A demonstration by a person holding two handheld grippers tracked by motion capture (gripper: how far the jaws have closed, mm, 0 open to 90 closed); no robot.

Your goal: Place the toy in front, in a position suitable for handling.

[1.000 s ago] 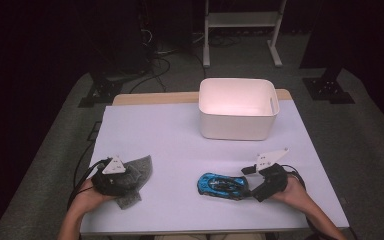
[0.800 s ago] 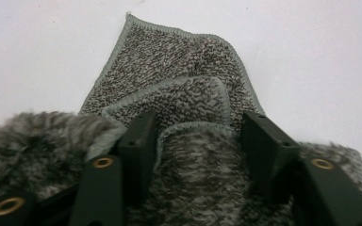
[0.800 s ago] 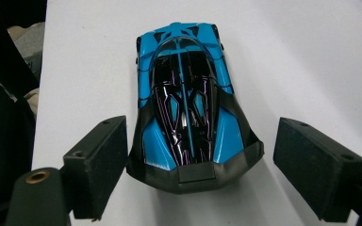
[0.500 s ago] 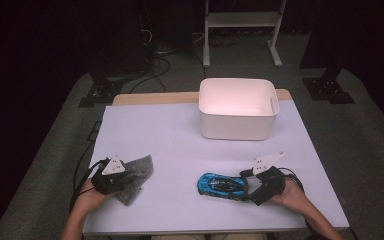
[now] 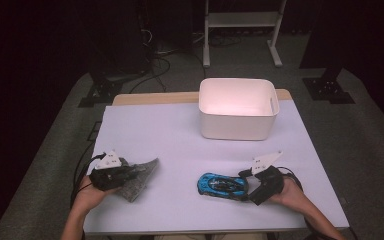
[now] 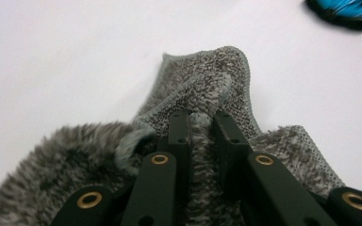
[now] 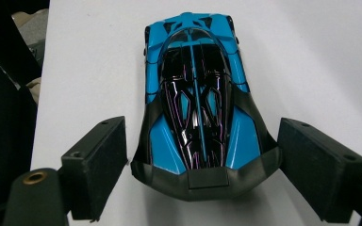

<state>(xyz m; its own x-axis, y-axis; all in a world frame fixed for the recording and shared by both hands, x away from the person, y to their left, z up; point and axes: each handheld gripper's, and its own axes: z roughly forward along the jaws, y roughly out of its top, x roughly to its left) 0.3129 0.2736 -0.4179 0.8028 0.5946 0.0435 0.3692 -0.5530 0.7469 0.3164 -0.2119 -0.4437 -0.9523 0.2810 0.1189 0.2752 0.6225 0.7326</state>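
Observation:
A grey fuzzy cloth (image 5: pixel 141 176) lies crumpled at the table's front left. My left gripper (image 5: pixel 130 172) rests on it, and its jaws have just been closing. They are now shut on a raised fold of the cloth (image 6: pixel 202 84), pinched between the left gripper's (image 6: pixel 200 120) black fingers. A blue and black toy car (image 5: pixel 221 186) sits at the front right, its nose pointing left. My right gripper (image 5: pixel 245 182) is behind its tail. In the right gripper view the car (image 7: pixel 195 94) has its rear between the right gripper's (image 7: pixel 200 141) wide-open pads, with gaps on both sides.
A white rectangular bin (image 5: pixel 237 127) stands empty at the back right of the white table (image 5: pixel 170 135). A person's hands come in from the front edge. Dark floor, cables and a stand's legs lie beyond the table.

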